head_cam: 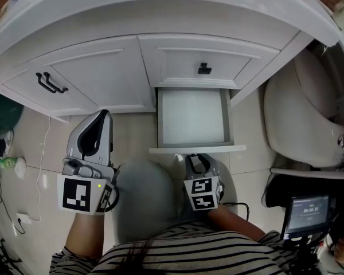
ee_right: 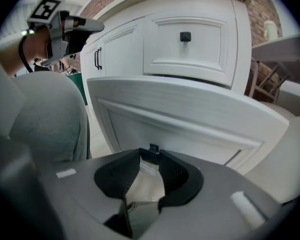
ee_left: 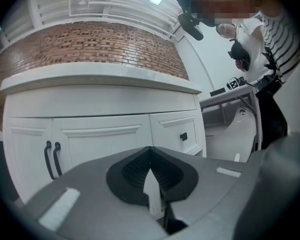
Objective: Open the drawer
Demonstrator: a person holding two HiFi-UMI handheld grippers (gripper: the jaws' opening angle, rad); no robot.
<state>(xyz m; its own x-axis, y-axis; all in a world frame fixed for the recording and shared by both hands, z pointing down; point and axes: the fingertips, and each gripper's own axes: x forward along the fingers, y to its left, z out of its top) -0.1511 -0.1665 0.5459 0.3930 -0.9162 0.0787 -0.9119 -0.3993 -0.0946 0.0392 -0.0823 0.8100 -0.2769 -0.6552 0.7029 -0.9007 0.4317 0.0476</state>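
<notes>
Although each gripper bore a cube of black-and-white square markers, the patterns held no letters. The lit digits on the small screen [head_cam: 308,207], low to the right of the cabinet [head_cam: 103,73], were too small to read.

The white cabinet showed two doors on its left part with two black bar handles [head_cam: 50,82] side by side. On its right part were two drawers, one above the other. The upper drawer [head_cam: 203,59] sat flush with the cabinet face and carried one black knob [head_cam: 204,69].

The lower drawer [head_cam: 192,118] stood pulled well out of the cabinet. Its long axis ran straight away from the cabinet face toward the person, with the open top upward and a pale bottom panel showing. Its white front panel was the end farthest from the cabinet.

The right gripper [head_cam: 196,160] met that front panel, and its fingers pinched the drawer's own small black knob [ee_right: 153,148] at their tips. The left gripper [head_cam: 105,116] hung in front of the cabinet's doors, apart from them, pointing at the cabinet, with its fingers pressed together on nothing. A white toilet [head_cam: 301,116] stood just right of the cabinet.
</notes>
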